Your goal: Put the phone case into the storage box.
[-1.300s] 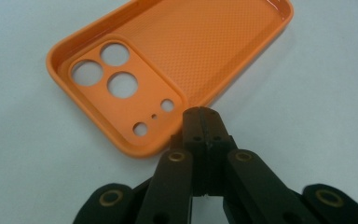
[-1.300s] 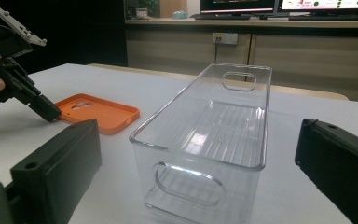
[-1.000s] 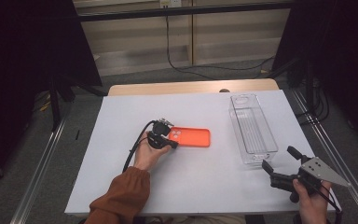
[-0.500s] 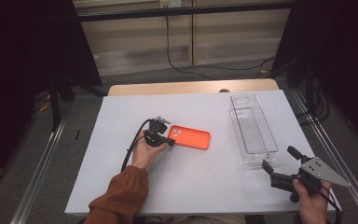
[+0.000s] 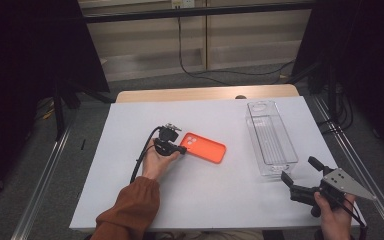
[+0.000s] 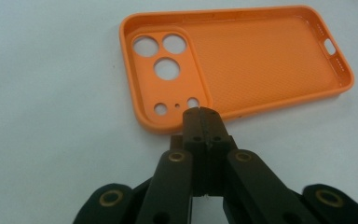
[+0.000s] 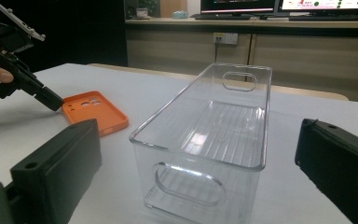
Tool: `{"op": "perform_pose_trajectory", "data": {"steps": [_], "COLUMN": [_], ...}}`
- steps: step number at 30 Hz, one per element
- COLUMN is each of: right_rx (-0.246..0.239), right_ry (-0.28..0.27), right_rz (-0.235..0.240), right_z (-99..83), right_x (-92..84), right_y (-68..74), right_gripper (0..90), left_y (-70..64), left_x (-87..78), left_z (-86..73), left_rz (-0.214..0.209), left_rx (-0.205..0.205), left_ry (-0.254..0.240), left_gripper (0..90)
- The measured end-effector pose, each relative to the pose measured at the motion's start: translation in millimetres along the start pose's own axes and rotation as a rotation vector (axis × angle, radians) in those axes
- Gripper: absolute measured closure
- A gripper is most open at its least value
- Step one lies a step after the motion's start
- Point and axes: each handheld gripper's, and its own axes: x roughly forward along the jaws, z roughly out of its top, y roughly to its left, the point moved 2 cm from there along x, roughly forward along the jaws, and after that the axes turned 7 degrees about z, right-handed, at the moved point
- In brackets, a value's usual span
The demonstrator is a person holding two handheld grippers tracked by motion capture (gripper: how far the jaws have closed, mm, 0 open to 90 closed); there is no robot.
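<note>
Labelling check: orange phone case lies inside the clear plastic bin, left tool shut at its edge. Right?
Not quite. The orange phone case lies on the white table beside the clear plastic bin, as the high view shows. The left tool is shut at its edge.

Orange phone case (image 5: 204, 147), clear bin (image 5: 270, 137), white table (image 5: 220, 200)

No readable text, label or number appears anywhere
</note>
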Motion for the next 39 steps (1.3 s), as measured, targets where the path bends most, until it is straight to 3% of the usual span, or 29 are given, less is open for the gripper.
{"op": "perform_pose_trajectory", "data": {"steps": [20, 39], "right_rx": [-0.004, -0.001], "right_ry": [0.001, 0.003], "right_rz": [0.001, 0.005], "right_z": [-0.2, -0.2], "right_x": [0.7, 0.9], "right_y": [-0.2, -0.4], "right_gripper": [0.0, 0.0], "left_y": [4.0, 7.7], "left_x": [5.4, 17.5], "left_z": [4.5, 16.2], "left_rz": [0.018, 0.042], "left_rx": [-0.009, -0.050], "left_ry": [-0.027, -0.068], "left_gripper": [90.0, 90.0]}}
